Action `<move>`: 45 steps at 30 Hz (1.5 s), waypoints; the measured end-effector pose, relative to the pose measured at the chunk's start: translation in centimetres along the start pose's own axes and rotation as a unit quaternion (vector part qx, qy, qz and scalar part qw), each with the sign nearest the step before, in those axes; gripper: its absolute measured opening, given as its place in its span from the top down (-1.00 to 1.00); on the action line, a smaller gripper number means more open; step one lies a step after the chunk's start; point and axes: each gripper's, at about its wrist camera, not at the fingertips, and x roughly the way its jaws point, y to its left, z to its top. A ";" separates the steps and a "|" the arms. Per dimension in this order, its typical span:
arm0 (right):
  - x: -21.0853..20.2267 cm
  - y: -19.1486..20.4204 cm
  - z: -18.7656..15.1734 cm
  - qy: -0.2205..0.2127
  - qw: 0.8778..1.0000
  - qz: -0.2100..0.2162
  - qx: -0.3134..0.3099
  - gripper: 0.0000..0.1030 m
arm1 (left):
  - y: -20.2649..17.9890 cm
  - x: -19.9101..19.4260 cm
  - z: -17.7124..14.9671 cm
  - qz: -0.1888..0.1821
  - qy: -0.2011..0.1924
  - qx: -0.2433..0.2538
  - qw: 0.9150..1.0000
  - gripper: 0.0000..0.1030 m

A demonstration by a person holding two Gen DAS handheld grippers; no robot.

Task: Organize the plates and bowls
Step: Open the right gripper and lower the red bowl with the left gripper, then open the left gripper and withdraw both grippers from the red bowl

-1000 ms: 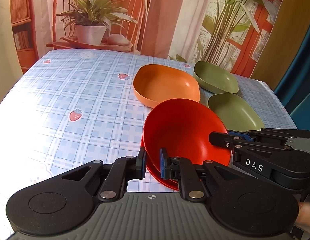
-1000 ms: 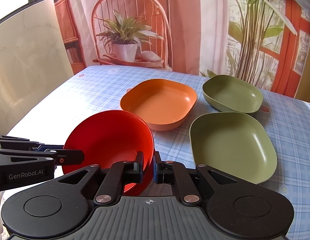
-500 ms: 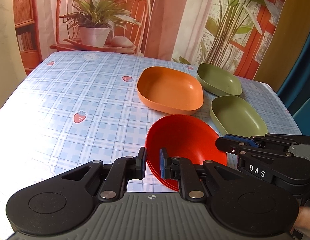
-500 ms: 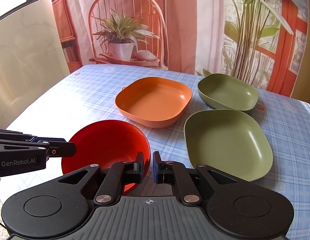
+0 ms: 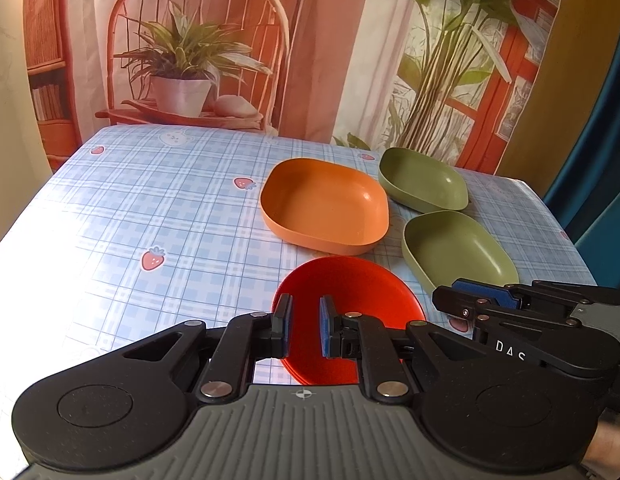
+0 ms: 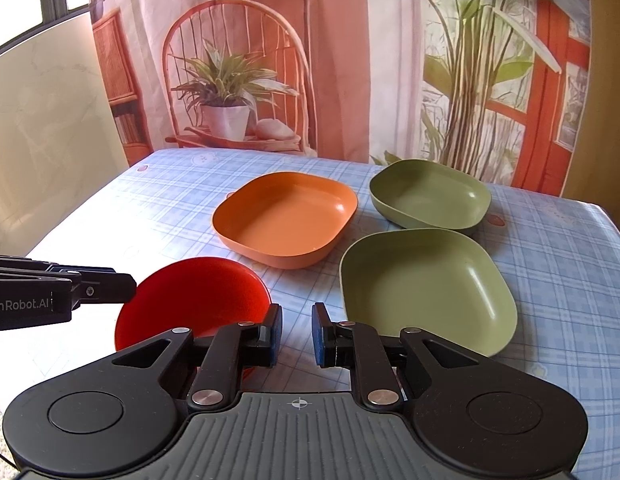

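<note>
— What sits on the tabletop [image 6: 182, 200]?
— A red bowl [image 6: 198, 296], an orange dish [image 6: 286, 220] and two green dishes [image 6: 426, 292] [image 6: 430, 196], all on a blue checked cloth with little strawberries.

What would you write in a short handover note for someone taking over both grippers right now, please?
Left gripper: open, fingers either side of the near rim of the red bowl, not clamped.
Right gripper: open, holding nothing, just right of the red bowl.
Red bowl sits on the tablecloth; a second red rim seems to show under it, so it may be nested. Orange dish behind it; two green dishes to the right, separate.
Done: red bowl set down. Left: probably stack the green pair and place the orange dish.
</note>
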 end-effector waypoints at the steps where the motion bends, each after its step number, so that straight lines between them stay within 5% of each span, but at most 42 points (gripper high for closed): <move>1: -0.2 -0.2 0.0 -0.002 1.000 -0.001 0.001 0.70 | -0.1 0.0 0.0 -0.001 -0.001 0.001 1.000 0.71; 45: -2.6 -14.7 0.3 -0.014 0.996 -0.080 0.031 0.76 | -10.4 4.0 1.5 -0.041 0.017 0.074 0.996 0.71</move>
